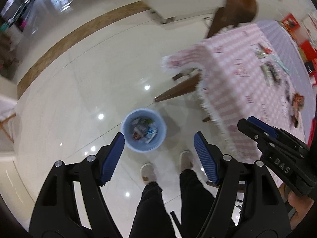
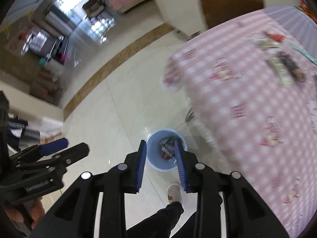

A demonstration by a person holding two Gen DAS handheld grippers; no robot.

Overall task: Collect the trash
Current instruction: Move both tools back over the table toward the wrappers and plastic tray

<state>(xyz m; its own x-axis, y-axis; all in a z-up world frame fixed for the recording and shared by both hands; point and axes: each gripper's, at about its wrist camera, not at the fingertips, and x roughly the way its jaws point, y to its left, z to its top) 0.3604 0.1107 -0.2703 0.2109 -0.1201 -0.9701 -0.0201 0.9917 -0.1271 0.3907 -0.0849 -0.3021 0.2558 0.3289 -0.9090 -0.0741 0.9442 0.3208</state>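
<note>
A round, pale blue bin [image 1: 145, 130] stands on a glossy cream tiled floor [image 1: 79, 91], seen from almost straight above. Inside it lies a loose heap of crumpled wrappers [image 1: 143, 131] in white, blue, red and a touch of green.

The left claw [image 1: 158, 148] points down at the floor with its blue ribbed pads spread wide and nothing between them. The bin sits far below, just above the tip of the left-hand pad [image 1: 113, 156] in this view, closer to that pad than to the other.

The right claw [image 2: 161, 164] also points down, its pads set fairly close together but apart, gripping nothing. In its own view the bin appears between and just beyond the pad tips, again well below on the floor.

To the right of the bin stands a bench [image 1: 247, 83] covered by a pink and white checked cloth with a fringed edge. More wrappers [image 1: 271, 69] lie scattered on its far side, blurred and hard to make out. The bin is near the corner of the bench, on the floor beside it.

A person's dark trouser legs [image 1: 152, 208] and pale slippers [image 1: 147, 171] show below the bin, close to it.
</note>
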